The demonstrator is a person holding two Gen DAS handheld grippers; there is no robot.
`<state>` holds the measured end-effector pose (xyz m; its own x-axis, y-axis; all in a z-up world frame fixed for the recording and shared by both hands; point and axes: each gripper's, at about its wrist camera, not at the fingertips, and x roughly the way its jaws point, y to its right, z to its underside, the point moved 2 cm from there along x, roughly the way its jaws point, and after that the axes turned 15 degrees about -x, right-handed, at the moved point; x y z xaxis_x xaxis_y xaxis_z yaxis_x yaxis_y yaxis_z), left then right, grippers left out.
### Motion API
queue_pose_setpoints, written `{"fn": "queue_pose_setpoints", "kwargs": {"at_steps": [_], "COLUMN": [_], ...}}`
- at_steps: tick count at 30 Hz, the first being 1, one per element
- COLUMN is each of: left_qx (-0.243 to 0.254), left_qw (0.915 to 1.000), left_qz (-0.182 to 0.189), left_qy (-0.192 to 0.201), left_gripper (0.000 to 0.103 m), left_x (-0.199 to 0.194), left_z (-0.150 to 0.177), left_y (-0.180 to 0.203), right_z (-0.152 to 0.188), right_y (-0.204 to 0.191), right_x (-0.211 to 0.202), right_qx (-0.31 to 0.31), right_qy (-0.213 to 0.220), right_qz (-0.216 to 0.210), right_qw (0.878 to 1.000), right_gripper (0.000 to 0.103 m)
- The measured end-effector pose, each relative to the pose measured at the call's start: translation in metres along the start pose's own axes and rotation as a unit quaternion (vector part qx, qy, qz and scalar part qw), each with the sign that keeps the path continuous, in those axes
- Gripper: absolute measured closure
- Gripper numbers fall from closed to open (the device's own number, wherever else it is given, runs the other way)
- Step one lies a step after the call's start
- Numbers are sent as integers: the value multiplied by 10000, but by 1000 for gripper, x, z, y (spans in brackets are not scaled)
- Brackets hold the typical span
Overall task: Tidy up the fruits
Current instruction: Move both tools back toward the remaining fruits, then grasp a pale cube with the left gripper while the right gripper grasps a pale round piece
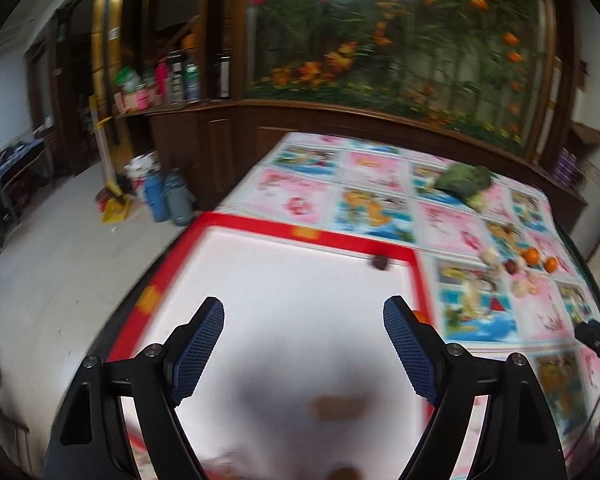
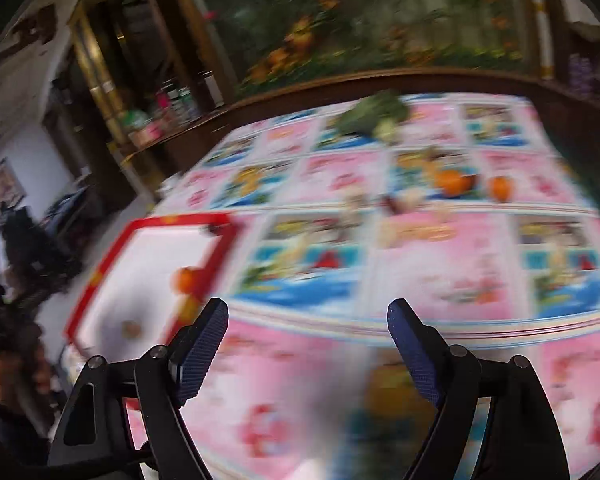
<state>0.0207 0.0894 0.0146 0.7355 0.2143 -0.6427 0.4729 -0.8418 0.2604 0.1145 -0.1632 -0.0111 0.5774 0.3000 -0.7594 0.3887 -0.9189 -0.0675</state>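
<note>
Left tongs (image 1: 304, 312) stood spread and empty over the red-rimmed white tray (image 1: 260, 222) on the cartoon-print covered bench (image 1: 380, 204); right tongs (image 2: 308, 316) also spread, empty, over the cloth. One small orange fruit (image 2: 185, 280) sat in the tray by its rim, a dark red fruit (image 1: 379, 262) at the far corner. Two more round orange fruits (image 2: 452, 182) lay on the cloth beyond, blurred.

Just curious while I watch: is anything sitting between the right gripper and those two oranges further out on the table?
Nothing visible blocks the way. The right gripper is open and empty, and only bare patterned tablecloth lies between it and the oranges. Small blurred fruits sit just beside them.
</note>
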Motion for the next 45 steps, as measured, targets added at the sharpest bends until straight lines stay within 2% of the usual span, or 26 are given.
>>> {"fn": "queue_pose_setpoints", "kwargs": {"at_steps": [2, 6, 8, 12, 20, 26, 27, 29, 30, 34, 39, 41, 42, 43, 45], "left_qx": [187, 577, 778, 984, 1179, 1155, 1168, 1173, 1180, 1243, 1296, 1278, 1249, 1326, 1320], "left_qw": [9995, 9958, 9936, 9904, 9872, 9868, 9864, 9863, 9860, 9842, 9825, 9819, 9837, 9834, 9832], "left_qz": [210, 532, 574, 578, 422, 412, 425, 437, 460, 565, 558, 439, 464, 365, 378], "left_qy": [-136, -466, -580, -777, -984, -1054, -1072, -1076, -1088, -1125, -1212, -1330, -1208, -1184, -1200], "left_gripper": [21, 21, 21, 21, 22, 23, 23, 25, 26, 30, 48, 67, 76, 90, 91], "left_x": [4, 22, 33, 60, 115, 148, 154, 161, 164, 176, 199, 214, 214, 216, 215], "left_z": [6, 18, 20, 19, 16, 17, 17, 17, 18, 21, 24, 28, 27, 28, 29], "left_y": [27, 77, 95, 120, 156, 173, 177, 183, 187, 208, 230, 234, 235, 237, 237], "right_z": [9, 22, 24, 16, -21, -40, -42, -45, -45, -40, -29, -26, -23, -22, -19], "right_y": [34, 78, 91, 100, 99, 97, 97, 98, 97, 101, 111, 113, 115, 115, 116], "right_x": [-2, 9, 18, 47, 104, 139, 141, 143, 143, 137, 124, 120, 117, 116, 112], "right_qx": [50, 205, 251, 80, -333, -599, -608, -617, -644, -648, -555, -513, -476, -451, -407], "right_qy": [-122, -404, -497, -673, -830, -916, -884, -860, -879, -872, -866, -850, -842, -840, -843], "right_qz": [493, 876, 885, 795, 698, 671, 652, 615, 654, 695, 730, 733, 739, 744, 745], "right_qw": [9987, 9951, 9945, 9945, 9935, 9917, 9921, 9925, 9919, 9916, 9920, 9924, 9926, 9927, 9928], "right_gripper": [19, 19, 20, 31, 33, 47, 52, 72, 77, 77, 77, 77, 77, 77, 77]}}
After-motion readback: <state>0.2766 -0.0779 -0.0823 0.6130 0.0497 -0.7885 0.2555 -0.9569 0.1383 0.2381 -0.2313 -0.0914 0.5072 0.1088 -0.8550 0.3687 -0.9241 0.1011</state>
